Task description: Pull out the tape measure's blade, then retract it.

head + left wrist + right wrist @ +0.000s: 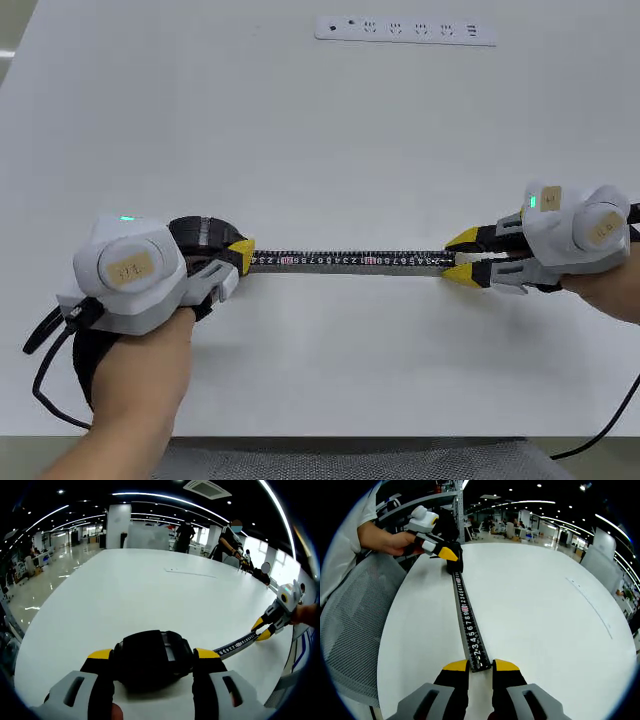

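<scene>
The black tape measure case [207, 238] rests on the white table at the left, with my left gripper [238, 256] shut on it; the case [154, 657] sits between the yellow-tipped jaws in the left gripper view. Its dark numbered blade [345, 261] runs rightward across the table to my right gripper [461, 256], which is shut on the blade's end. In the right gripper view the blade [468, 623] stretches from my right gripper [481, 665] to the case [454, 561] held by the left gripper [451, 555].
A white power strip [405, 29] lies at the table's far edge. A grey mesh chair [352, 610] stands by the near edge. People stand beyond the far end of the table [150, 585]. Cables trail from both grippers.
</scene>
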